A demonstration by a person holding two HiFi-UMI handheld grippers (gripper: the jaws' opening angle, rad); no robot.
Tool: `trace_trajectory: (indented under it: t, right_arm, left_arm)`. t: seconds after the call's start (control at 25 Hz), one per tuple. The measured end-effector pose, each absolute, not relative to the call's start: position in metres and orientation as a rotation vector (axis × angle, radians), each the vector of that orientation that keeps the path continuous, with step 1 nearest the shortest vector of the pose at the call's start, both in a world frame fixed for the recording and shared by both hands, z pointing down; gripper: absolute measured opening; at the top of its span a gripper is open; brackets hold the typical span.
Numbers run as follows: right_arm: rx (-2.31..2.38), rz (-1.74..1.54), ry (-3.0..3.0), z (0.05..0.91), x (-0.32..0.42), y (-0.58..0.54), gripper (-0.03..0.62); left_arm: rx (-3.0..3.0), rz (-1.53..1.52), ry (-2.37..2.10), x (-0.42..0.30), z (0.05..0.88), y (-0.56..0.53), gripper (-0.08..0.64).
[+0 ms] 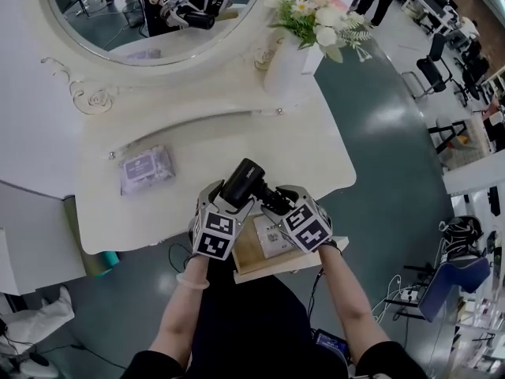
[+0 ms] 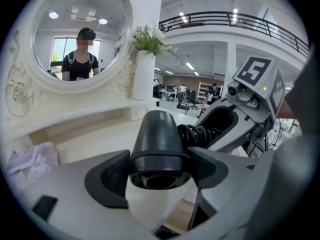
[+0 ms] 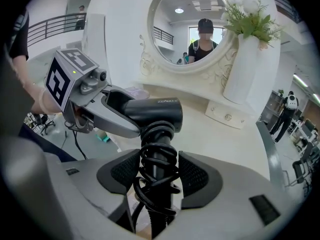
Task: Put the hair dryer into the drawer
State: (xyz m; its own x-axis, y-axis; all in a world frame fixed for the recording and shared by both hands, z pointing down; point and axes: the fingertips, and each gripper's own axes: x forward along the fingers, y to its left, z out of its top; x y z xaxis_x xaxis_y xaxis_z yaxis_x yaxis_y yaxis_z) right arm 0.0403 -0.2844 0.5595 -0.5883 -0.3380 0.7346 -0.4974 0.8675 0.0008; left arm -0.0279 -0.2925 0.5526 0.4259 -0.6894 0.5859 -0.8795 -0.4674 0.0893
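Note:
A black hair dryer hangs over the front edge of the white dressing table, held between both grippers. My left gripper is shut on its barrel, whose rear end sits squeezed between the dark pads. My right gripper is shut on the handle, which has the black cord coiled round it. Just beneath them the drawer stands pulled out, showing its wooden bottom. The right gripper appears in the left gripper view, and the left gripper in the right gripper view.
A white packet lies in the drawer. A pale purple pack of wipes rests on the tabletop at the left. A white vase of flowers stands at the back right, beside the oval mirror. Grey floor surrounds the table.

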Motion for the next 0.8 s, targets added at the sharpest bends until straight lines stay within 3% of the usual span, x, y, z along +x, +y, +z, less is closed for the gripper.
trace_trajectory:
  t: [0.8]
  right_arm:
    - [0.423, 0.144, -2.275, 0.562, 0.075, -0.198, 0.253]
  left_arm:
    - [2.161, 0.630, -1.487, 0.009, 0.560, -0.196, 0.364]
